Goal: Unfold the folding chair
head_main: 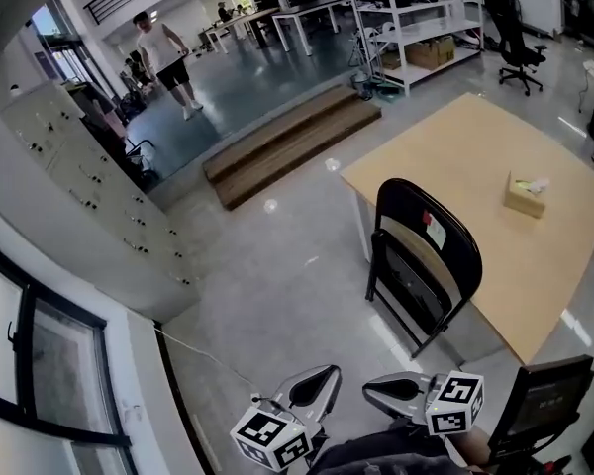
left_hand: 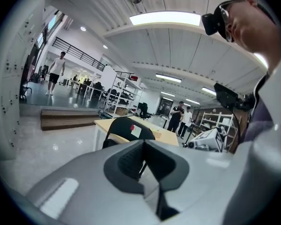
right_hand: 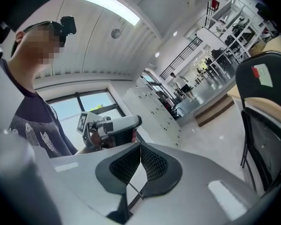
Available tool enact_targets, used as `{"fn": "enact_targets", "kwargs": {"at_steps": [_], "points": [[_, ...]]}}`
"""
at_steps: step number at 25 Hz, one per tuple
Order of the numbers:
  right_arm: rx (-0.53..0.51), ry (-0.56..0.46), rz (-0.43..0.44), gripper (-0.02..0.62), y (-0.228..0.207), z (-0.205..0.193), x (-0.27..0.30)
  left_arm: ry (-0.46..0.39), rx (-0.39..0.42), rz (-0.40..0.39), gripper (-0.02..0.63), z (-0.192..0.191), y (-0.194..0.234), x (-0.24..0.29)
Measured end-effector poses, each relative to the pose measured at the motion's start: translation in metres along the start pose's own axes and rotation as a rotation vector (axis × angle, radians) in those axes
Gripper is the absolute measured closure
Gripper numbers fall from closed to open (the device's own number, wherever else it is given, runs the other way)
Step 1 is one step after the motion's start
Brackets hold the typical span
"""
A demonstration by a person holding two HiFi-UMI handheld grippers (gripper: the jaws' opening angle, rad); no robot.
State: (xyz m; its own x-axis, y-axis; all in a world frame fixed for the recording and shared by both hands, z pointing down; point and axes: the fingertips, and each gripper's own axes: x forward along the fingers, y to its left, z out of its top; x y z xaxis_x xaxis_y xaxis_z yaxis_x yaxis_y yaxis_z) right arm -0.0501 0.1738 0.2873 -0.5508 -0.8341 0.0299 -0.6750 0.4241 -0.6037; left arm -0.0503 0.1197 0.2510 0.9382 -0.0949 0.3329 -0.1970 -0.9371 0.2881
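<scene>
A black folding chair [head_main: 422, 257] stands folded flat, leaning against the near edge of a light wooden table [head_main: 475, 156]. It has a red and white label on its backrest. Both grippers sit low in the head view, short of the chair and apart from it. My left gripper [head_main: 331, 372] is shut and holds nothing; past its jaws [left_hand: 144, 148] the chair [left_hand: 129, 127] shows straight ahead. My right gripper [head_main: 369, 386] is shut and empty too. In the right gripper view the jaws [right_hand: 140, 159] point leftward, with the chair [right_hand: 267, 111] at the right edge and the left gripper [right_hand: 113, 124] beyond.
A tissue box [head_main: 526, 195] lies on the table. Low wooden steps [head_main: 292, 142] cross the floor beyond, with white lockers [head_main: 89, 181] along the left wall. Another dark chair [head_main: 549, 404] stands at the bottom right. A person [head_main: 165, 57] walks far off.
</scene>
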Motion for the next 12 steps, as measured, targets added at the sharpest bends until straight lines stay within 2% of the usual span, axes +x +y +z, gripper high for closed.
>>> {"fn": "enact_targets", "kwargs": {"at_steps": [3, 5, 7, 12], "points": [[-0.002, -0.038, -0.061, 0.597, -0.045, 0.012, -0.048, 0.013, 0.017, -0.029, 0.604, 0.002, -0.021, 0.051], [-0.040, -0.034, -0.022, 0.597, -0.069, 0.026, -0.055, -0.022, 0.029, 0.024, 0.604, 0.015, -0.020, 0.066], [-0.073, -0.020, 0.014, 0.597, -0.073, 0.046, -0.051, -0.021, 0.039, 0.059, 0.604, 0.025, -0.018, 0.073], [-0.087, -0.009, -0.120, 0.597, -0.093, 0.062, -0.090, 0.068, 0.037, -0.027, 0.604, 0.019, -0.038, 0.116]]}}
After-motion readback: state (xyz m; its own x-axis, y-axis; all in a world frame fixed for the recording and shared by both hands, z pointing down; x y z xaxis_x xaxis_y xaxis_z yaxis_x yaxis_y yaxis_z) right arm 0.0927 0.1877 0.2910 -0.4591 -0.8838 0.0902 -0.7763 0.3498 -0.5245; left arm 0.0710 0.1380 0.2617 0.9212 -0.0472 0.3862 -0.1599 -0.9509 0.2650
